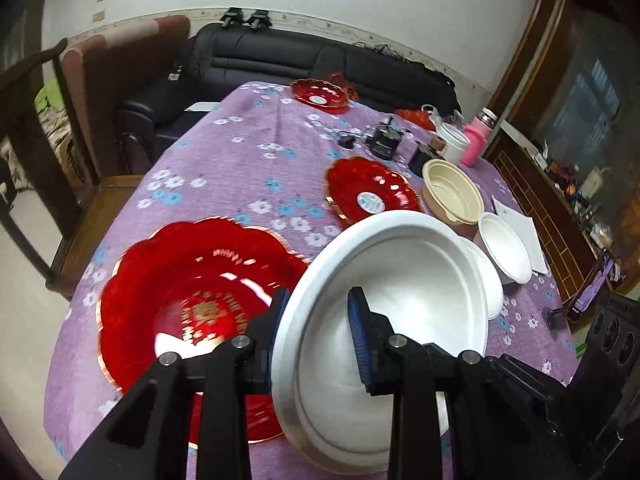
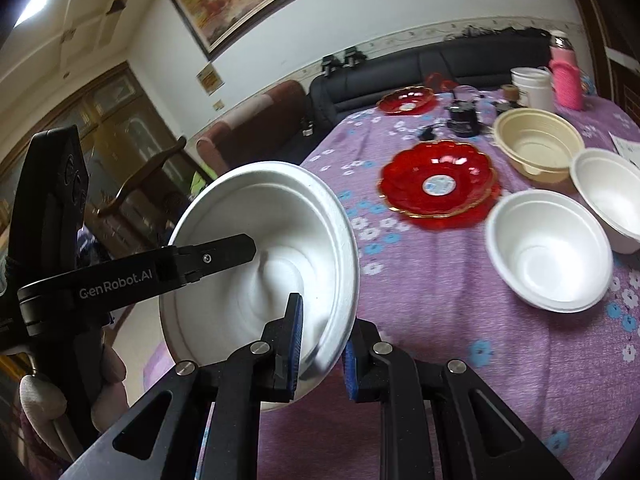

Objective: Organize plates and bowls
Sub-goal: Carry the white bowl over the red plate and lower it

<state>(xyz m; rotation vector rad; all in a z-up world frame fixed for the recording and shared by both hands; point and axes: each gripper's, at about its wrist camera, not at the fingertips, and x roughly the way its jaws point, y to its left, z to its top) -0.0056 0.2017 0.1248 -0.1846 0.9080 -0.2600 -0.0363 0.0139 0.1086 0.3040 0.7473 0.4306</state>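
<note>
My left gripper [image 1: 320, 336] and right gripper [image 2: 322, 348] each have jaws clamped on the plain white foam bowl's [image 2: 260, 256] rim, tilted above the surface [image 2: 440, 300].

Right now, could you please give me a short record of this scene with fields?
held item: white bowl, tilted, off the table
left gripper: shut on the bowl's rim
right gripper: shut on the same bowl's rim
bowls on table: beige bowl; two loose white bowls
red plates: three, lying apart
surface: purple flowered cloth
</note>
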